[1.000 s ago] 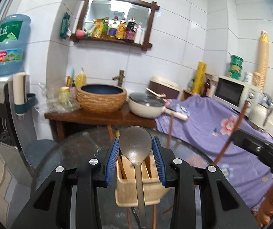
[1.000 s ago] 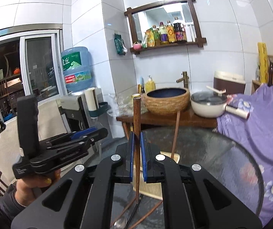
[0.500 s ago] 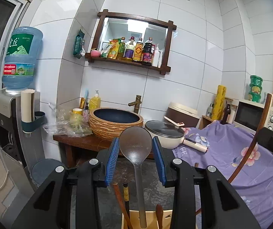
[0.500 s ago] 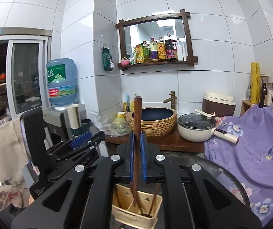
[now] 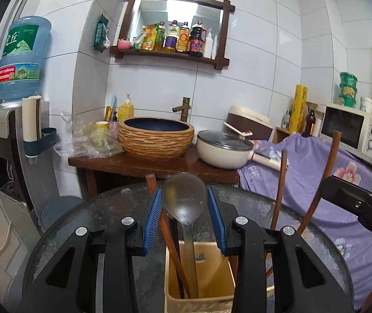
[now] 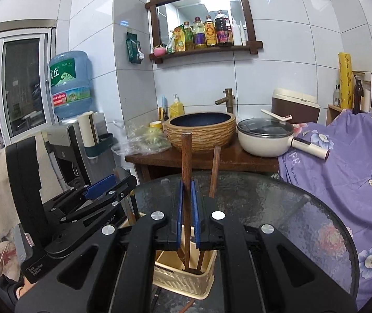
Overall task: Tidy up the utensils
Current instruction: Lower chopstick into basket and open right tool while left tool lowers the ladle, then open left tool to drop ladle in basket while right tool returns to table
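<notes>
Two tongs are in view: the left tongs and the right tongs. One metal spoon shows. Three wooden chopsticks show in the left view: one standing near the spoon, one farther right, one beside the spoon's handle. One beige utensil basket sits on one round glass surface. Behind are one woven basin, one lidded pot, one water jug, one microwave and one wall shelf with about five bottles; the exact count is hard to tell.
</notes>
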`<state>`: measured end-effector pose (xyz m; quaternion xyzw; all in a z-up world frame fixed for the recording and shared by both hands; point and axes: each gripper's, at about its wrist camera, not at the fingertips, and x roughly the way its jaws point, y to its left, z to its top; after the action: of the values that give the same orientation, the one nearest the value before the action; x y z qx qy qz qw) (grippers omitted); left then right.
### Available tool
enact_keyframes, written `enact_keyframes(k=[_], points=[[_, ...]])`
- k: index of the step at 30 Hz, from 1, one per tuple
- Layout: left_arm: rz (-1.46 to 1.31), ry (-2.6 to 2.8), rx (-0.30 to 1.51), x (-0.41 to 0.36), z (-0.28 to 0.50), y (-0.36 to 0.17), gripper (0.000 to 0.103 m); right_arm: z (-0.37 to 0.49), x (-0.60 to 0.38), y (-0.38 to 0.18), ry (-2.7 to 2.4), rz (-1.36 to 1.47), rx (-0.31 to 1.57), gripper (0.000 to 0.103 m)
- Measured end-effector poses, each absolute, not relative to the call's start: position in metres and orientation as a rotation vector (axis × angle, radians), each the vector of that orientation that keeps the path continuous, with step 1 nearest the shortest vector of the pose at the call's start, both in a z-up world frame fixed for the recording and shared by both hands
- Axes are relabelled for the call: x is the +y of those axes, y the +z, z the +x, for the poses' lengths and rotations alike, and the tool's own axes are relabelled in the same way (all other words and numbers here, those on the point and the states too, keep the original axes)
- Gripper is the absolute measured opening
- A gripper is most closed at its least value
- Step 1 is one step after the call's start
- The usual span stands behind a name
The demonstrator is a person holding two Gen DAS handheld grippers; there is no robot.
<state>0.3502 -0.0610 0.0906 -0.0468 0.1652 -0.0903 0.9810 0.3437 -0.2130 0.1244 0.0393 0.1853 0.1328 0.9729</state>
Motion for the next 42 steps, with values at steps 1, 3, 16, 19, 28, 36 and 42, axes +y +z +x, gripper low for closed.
enact_keyframes(k=[1,3,16,19,28,36,42], points=[[-0.086,-0.187,0.341,-0.062,0.349,0.087,0.035,0.343,-0.213,0.121,0.270,0.079,0.379,0.007],[-0.074,-0.196,0.360,-0.063,0.348,0.082,0.035,0.344,-0.211,0.113,0.283,0.076,0.397,0.007],[-0.045,-0.209,0.423,-0.053,0.343,0.062,0.048,0.344,-0.213,0.089,0.287,0.067,0.448,0.009],[-0.047,-0.208,0.408,-0.049,0.335,0.065,0.056,0.337,-0.218,0.088,0.273,0.075,0.427,0.028],[-0.040,-0.174,0.390,-0.031,0.299,0.064,0.089,0.307,-0.233,0.080,0.240,0.106,0.416,0.063],[-0.008,-0.177,0.536,-0.019,0.271,0.030,0.096,0.280,-0.232,0.050,0.260,0.119,0.506,0.073],[-0.007,-0.193,0.609,-0.014,0.249,0.004,0.096,0.268,-0.224,0.019,0.286,0.132,0.590,0.073]])
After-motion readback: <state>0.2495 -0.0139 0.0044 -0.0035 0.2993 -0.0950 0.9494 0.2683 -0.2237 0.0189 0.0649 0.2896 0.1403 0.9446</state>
